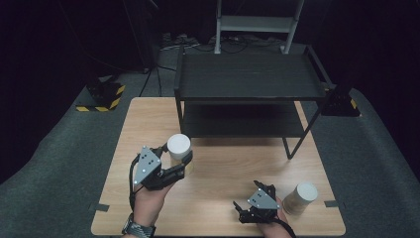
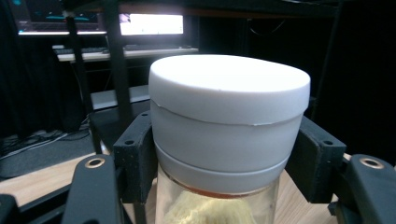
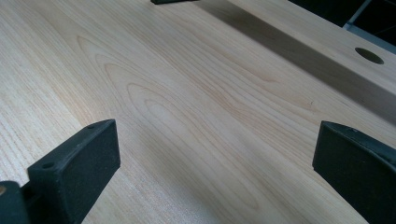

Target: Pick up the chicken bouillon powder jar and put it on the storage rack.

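My left gripper [image 1: 177, 157] is shut on a clear jar with a white lid [image 1: 179, 145] and holds it upright above the left part of the wooden table [image 1: 223, 163]. In the left gripper view the black pads [image 2: 135, 154] press on both sides of the jar [image 2: 229, 98] just under its lid, and something yellowish shows inside the glass. My right gripper [image 1: 250, 196] rests low near the table's front edge with its jaws wide apart. Between its jaws, the right gripper [image 3: 215, 168] has only bare wood. A second white-lidded jar [image 1: 301, 197] stands just right of it.
A black two-tier shelf rack [image 1: 247, 89] stands on the far half of the table, its legs reaching toward the middle. Grey floor surrounds the table, with a yellow-and-black striped block [image 1: 101, 96] at the far left and a metal frame [image 1: 257, 25] behind the rack.
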Action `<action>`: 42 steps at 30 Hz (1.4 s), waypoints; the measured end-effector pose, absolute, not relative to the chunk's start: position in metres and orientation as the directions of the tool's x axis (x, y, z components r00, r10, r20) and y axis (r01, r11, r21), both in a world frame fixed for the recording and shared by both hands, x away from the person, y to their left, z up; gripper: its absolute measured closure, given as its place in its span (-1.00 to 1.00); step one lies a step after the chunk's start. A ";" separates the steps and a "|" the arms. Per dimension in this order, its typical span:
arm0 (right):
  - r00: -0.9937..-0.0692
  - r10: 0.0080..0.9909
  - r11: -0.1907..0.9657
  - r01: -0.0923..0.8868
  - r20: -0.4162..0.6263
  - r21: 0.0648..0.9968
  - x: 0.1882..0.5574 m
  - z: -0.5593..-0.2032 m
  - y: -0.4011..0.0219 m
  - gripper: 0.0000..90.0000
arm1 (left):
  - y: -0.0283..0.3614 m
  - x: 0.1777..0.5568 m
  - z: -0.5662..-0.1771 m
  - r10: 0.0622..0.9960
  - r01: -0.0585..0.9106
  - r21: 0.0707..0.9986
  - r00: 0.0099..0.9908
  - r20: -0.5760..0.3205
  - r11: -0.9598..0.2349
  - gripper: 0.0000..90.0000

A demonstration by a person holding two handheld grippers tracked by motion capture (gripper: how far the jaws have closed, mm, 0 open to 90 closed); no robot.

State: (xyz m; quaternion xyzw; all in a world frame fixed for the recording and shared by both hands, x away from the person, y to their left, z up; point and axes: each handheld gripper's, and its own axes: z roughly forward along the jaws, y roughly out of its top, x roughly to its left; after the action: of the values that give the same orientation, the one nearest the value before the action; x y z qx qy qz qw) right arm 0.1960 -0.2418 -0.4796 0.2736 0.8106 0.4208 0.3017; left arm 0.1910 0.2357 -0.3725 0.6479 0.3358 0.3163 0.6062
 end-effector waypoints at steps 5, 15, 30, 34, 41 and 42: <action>-0.668 0.697 0.497 0.189 -0.259 0.847 0.196 -0.480 -0.242 -1.00 | 0.230 0.196 -0.364 0.806 0.046 0.999 0.592 -0.011 -0.019 -0.24; -0.669 0.696 0.498 0.188 -0.261 0.846 0.196 -0.480 -0.242 -1.00 | 0.217 0.207 -0.347 0.794 0.026 1.000 0.608 -0.012 -0.004 -0.24; -0.671 0.697 0.494 0.192 -0.254 0.848 0.197 -0.479 -0.243 -1.00 | 0.204 0.222 -0.316 0.789 -0.011 1.000 0.614 -0.006 0.017 -0.24; -0.670 0.698 0.491 0.194 -0.251 0.849 0.197 -0.479 -0.243 -1.00 | 0.201 0.225 -0.310 0.786 -0.018 1.000 0.619 -0.008 0.025 -0.24; -0.672 0.700 0.485 0.197 -0.243 0.852 0.198 -0.479 -0.244 -1.00 | 0.197 0.232 -0.294 0.775 -0.026 0.999 0.631 -0.015 0.040 -0.24; -0.672 0.700 0.484 0.198 -0.242 0.852 0.198 -0.479 -0.244 -1.00 | 0.196 0.233 -0.292 0.775 -0.029 0.999 0.632 -0.013 0.040 -0.24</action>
State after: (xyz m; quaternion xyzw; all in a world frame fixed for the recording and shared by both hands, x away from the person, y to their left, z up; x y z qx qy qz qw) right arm 0.1978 -0.2443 -0.4793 0.2775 0.8092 0.4255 0.2952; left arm 0.2334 0.1964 -0.2916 0.6213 0.2999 0.3064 0.6559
